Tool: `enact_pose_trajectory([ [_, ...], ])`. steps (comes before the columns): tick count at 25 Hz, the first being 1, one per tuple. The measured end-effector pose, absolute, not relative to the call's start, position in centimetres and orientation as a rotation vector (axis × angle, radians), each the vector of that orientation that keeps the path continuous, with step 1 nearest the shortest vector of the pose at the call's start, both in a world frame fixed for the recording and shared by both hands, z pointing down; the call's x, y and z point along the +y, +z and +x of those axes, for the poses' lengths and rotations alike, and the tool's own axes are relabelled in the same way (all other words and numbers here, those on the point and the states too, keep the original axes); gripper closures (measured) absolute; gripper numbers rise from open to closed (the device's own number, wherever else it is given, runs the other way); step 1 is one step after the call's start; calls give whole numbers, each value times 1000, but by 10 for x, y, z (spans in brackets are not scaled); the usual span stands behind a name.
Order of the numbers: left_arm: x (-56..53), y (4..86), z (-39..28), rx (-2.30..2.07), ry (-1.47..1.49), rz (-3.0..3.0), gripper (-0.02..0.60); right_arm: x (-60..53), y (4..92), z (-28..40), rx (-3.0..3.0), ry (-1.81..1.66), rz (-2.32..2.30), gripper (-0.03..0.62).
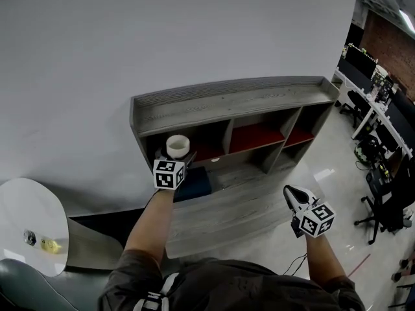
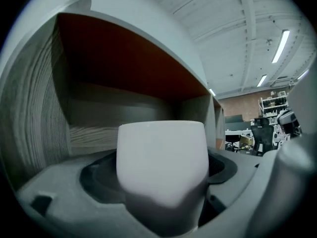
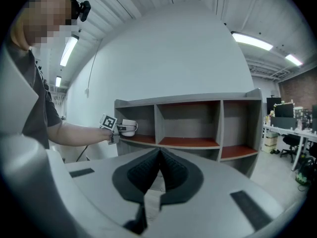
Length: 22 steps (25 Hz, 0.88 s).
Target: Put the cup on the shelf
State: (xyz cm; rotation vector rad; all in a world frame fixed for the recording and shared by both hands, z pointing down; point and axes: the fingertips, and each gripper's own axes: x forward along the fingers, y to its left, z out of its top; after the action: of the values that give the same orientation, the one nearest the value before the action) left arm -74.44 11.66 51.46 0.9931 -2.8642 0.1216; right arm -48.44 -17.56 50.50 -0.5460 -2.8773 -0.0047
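Left gripper (image 1: 172, 162) grips the white cup (image 2: 162, 157) upright, with the shelf (image 2: 99, 108) compartment directly ahead. Right gripper (image 3: 157, 170): jaws fully together, empty.

- Our left arm (image 1: 150, 229) stretches forward, its left gripper (image 1: 174, 159) clamped around the cup (image 1: 177, 145).
- Our right gripper (image 1: 293, 196) hangs low, jaws pressed together, empty.

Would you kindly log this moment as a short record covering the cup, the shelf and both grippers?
shelf: grey, three compartments in the upper row, red floors
cup: white, upright, at the mouth of the left upper compartment
left gripper: fingers shut on the cup
right gripper: fingers together, empty, held back from the shelf
placement: cup not yet released
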Motion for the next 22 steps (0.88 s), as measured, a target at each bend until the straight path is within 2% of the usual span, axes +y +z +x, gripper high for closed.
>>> enact_pose_trajectory([
  [10, 111, 528, -777, -2823, 187, 917, 155, -185, 511, -486, -2876, 17, -506, 602],
  [22, 112, 545, -778, -2693, 214, 883, 155, -185, 515, -475, -2877, 30, -478, 602],
])
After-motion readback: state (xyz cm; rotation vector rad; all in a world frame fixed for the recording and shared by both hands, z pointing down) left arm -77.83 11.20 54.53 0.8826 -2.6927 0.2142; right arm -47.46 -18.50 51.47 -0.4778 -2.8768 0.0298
